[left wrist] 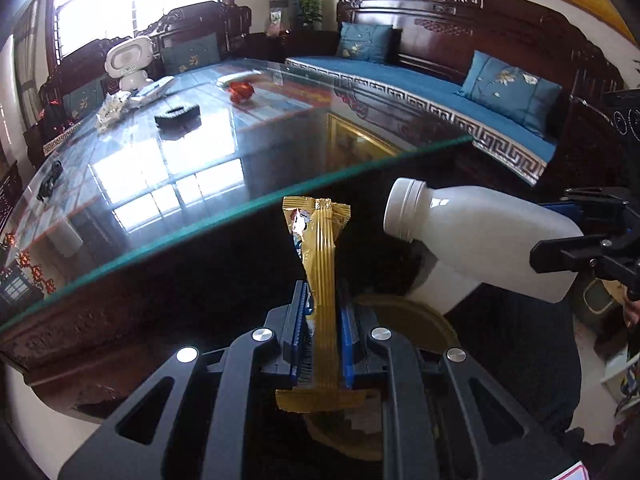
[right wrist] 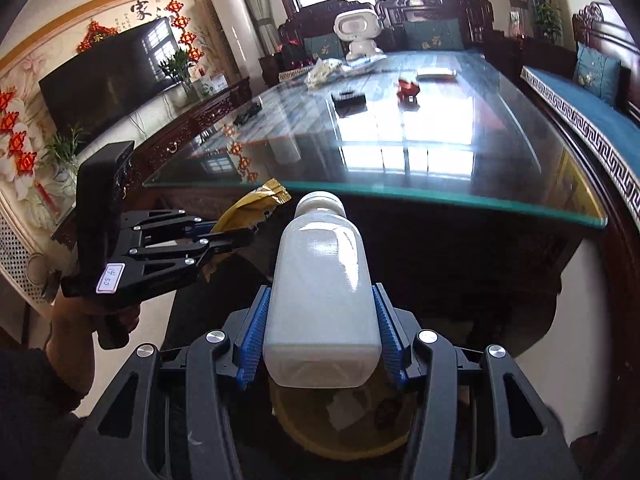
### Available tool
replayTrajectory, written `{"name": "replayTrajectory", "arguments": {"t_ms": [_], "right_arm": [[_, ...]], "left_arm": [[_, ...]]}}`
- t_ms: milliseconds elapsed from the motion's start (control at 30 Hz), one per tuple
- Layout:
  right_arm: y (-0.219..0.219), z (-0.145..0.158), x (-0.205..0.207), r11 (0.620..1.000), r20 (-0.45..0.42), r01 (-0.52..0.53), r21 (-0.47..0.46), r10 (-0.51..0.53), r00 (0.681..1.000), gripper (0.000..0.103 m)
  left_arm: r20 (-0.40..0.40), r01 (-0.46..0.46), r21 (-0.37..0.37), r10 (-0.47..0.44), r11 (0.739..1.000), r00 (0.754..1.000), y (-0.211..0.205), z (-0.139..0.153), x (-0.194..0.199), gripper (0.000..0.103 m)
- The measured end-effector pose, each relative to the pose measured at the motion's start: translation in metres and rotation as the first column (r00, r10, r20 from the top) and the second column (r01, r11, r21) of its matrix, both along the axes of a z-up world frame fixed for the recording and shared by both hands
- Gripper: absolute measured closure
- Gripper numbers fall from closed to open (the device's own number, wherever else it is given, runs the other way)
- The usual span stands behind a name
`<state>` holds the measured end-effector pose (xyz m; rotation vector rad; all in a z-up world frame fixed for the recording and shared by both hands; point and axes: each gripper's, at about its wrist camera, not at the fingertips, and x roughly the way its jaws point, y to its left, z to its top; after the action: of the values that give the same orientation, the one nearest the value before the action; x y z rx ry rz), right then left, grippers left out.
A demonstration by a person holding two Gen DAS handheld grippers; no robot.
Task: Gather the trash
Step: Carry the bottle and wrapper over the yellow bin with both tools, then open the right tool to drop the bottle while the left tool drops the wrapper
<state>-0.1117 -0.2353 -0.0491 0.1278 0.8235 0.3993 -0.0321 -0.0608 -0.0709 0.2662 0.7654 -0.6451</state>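
Note:
My left gripper is shut on a gold snack wrapper, held upright in front of the glass table edge; it also shows in the right wrist view with the wrapper. My right gripper is shut on a white plastic bottle; in the left wrist view the right gripper holds the bottle to the right. Below both grippers is a round yellow-rimmed bin, also seen in the left wrist view. A red wrapper and a crumpled white wrapper lie on the far table.
The glass-topped wooden table stretches ahead, with a black object, a white robot toy and a white flat item. A blue-cushioned bench runs along the right. A TV stands at left.

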Motion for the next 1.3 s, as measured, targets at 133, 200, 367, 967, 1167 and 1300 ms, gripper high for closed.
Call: {"name": "replayTrajectory", "arguments": {"t_ms": [133,200,367,967,1167,1300], "right_arm": [[0.005,-0.026,-0.006,1.000,-0.066,0.012,-0.016,-0.013,0.998,0.054],[0.008,-0.035,-0.007,0.999,-0.089,0.011,-0.039,-0.014,0.996,0.054],[0.013,-0.049,-0.005,0.997,-0.122,0.023,-0.075,-0.032,0.992,0.026],[-0.004,-0.041,-0.005,0.998,-0.105,0.028,-0.061,-0.034,0.994,0.025],[-0.009,-0.041,0.000,0.998,-0.109,0.034,-0.059,-0.040,0.993,0.025],[-0.010,-0.040,0.007,0.998,-0.108,0.031,-0.054,-0.037,0.993,0.025]], "left_arm": [[-0.050,0.014,0.017,-0.013,1.000,0.999,0.000,-0.024,-0.011,0.087],[-0.071,0.020,0.019,-0.018,1.000,0.997,0.001,-0.034,-0.016,0.087],[-0.095,0.010,0.011,-0.009,1.000,0.995,0.006,-0.044,-0.017,0.087],[-0.112,0.161,0.042,-0.155,0.986,0.981,-0.034,-0.049,-0.032,0.070],[-0.053,0.198,0.043,-0.196,0.979,0.979,-0.043,-0.039,-0.042,0.019],[-0.038,0.200,0.051,-0.199,0.978,0.979,-0.045,-0.035,-0.040,0.019]]}}
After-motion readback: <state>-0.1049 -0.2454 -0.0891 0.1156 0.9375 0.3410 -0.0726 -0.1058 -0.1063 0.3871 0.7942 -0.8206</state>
